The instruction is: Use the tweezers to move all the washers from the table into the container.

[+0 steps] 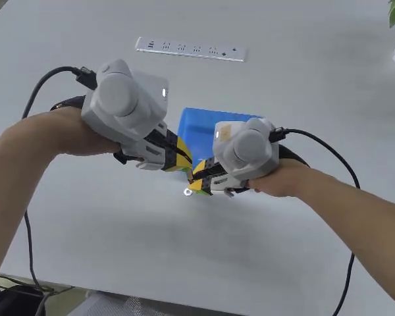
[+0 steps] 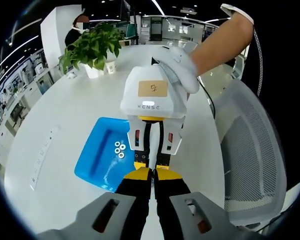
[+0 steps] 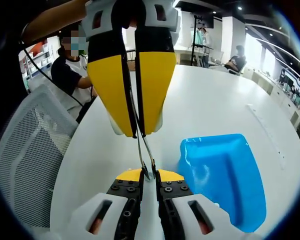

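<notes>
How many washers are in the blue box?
3 washers, bunched together on the floor of the blue container. The right gripper covers one side, so more may hide there.

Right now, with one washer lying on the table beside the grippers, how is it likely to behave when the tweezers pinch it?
The washer is a tiny shiny ring, so it is probably light and may slip from the thin tweezers. It lies flat on the smooth table, so it would likely slide rather than roll if nudged.
</notes>
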